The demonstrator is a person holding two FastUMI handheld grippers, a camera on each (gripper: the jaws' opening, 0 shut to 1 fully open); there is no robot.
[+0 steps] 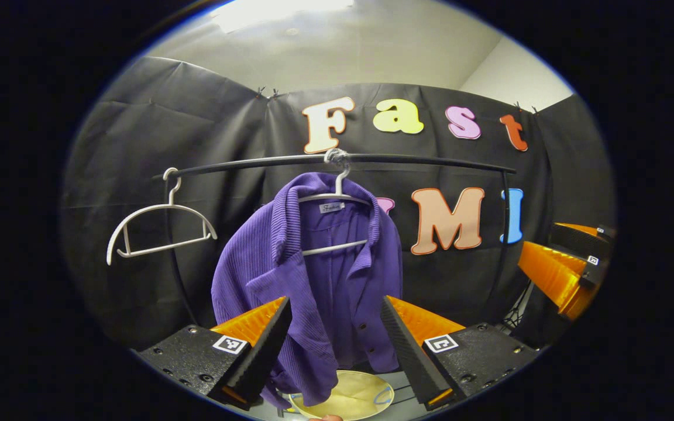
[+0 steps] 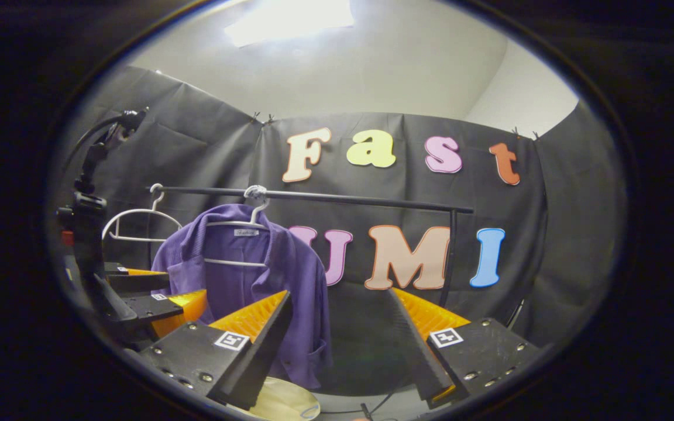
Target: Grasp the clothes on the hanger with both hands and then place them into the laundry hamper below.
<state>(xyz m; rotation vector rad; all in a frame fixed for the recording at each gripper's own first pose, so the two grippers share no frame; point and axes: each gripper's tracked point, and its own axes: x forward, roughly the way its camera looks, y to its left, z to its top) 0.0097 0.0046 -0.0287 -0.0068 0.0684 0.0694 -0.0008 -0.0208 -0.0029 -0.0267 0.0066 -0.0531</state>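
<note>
Purple shirt (image 1: 313, 275) hangs on white hanger (image 1: 337, 196) from black rail (image 1: 419, 161), ahead of left gripper (image 1: 334, 327), jaws spread, gripping nothing. Right gripper (image 2: 340, 327) jaws spread too, shirt off to its left. Hamper (image 1: 348, 397) below shirt. Spare hanger (image 1: 158, 231) on rail, left. Black cloth wall behind.

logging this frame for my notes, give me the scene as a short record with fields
garment: purple shirt on a white hanger, untouched
rail: black bar, with a spare empty hanger beside the shirt
hamper: yellow rim under the shirt
left tongs: open, facing the shirt
right tongs: open, shirt at their left
</note>
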